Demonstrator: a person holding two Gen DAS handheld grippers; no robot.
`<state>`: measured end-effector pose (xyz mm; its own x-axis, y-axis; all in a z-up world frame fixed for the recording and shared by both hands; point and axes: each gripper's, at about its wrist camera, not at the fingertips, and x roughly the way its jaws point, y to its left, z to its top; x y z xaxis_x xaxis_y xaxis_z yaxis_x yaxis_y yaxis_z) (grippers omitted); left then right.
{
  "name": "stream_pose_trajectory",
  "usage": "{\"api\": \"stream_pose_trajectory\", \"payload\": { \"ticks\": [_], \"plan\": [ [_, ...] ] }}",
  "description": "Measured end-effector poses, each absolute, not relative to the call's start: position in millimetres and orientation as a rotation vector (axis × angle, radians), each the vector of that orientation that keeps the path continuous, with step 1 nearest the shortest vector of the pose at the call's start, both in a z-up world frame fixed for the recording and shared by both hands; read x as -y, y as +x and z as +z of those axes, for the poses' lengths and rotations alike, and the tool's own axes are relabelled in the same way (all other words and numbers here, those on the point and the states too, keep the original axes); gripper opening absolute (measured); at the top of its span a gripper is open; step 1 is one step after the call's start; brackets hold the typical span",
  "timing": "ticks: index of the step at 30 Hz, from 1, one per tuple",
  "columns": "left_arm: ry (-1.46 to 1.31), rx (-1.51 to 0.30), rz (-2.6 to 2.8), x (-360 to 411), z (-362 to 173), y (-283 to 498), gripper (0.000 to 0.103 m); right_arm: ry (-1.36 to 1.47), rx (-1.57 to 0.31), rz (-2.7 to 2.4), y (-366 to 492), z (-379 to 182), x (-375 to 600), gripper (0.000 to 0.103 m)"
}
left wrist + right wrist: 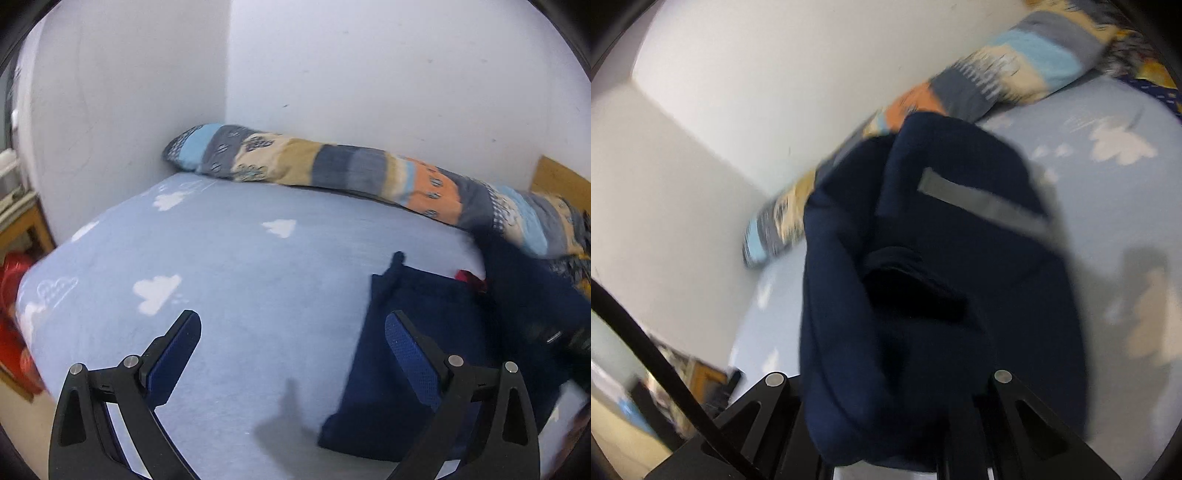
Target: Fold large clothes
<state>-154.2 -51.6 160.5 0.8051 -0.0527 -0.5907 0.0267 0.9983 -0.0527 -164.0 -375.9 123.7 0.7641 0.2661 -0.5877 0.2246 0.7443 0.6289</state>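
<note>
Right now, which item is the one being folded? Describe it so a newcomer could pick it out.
Start at the light blue bedsheet with white clouds covering the bed. Along the wall lies a long patchwork bolster pillow; in front of it, on the sheet's right side, sits the dark navy fabric garment. It alone is plain and dark, unlike the patterned bedding.

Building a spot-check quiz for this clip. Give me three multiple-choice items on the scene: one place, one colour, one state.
1. Where does the long patchwork pillow lie?
A. along the wall at the far edge of the bed
B. on the floor
C. on top of the garment

2. What colour is the garment?
A. red
B. navy blue
C. white

3. How is the left gripper?
A. shut on the pillow
B. shut on the sheet
C. open, holding nothing

Answers: 1 A, it runs along the white wall above the cloud-print sheet. 2 B, dark blue in both views. 3 C, its fingers stand wide apart over the sheet.
</note>
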Motion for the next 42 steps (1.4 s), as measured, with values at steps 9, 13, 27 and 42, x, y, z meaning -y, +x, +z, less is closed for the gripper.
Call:
{"api": "stream_pose_trajectory", "payload": {
  "ticks": [9,13,27,42],
  "plan": [
    [-0.099,-0.695,-0.001,23.8,151.7,-149.6,0.1,0.644,-0.795,0.044,-131.0,61.5,302.5,0.008],
    [-0.121,-0.655,0.023,22.6,161.0,-152.2,0.1,0.618,-0.696,0.08,-135.6,95.7,295.6,0.008],
    [-0.192,-0.682,0.009,17.5,155.5,-145.5,0.1,0.222,-0.924,0.464,-153.7,65.0,198.8,0.068],
    [0.066,-0.774,-0.375,142.8,125.6,-148.7,0.1,0.296,-0.749,0.13,-211.1,105.9,368.8,0.015]
  ]
}}
